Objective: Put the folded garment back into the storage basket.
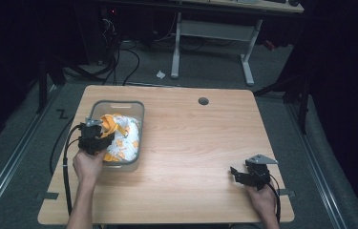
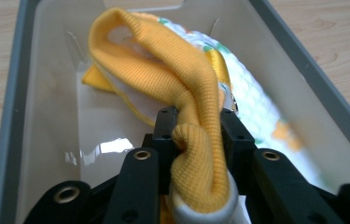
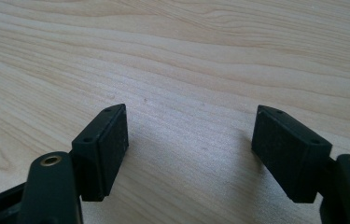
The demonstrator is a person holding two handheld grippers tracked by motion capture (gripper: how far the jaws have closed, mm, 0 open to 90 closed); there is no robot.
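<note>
Placement looks close to finished: the yellow ribbed knit garment with white patterned fabric [image 2: 177,88] already lies inside the translucent grey plastic bin [image 1: 139,107], which sits toward nine o'clock on the light wooden table [image 1: 200,157]. At the bin's near-left edge, around seven o'clock of it, the left gripper [image 1: 101,128] has its jaws clamped on a bunched yellow cuff of that garment, the cloth squeezed between the pads as the left gripper view shows. What remains, by my judgement, is letting go of the cuff and lifting clear, perhaps tucking the raised loop down. Over at five o'clock on the table the right gripper [image 3: 189,154] rests with jaws spread wide, nothing between them, well apart from the bin.
</note>
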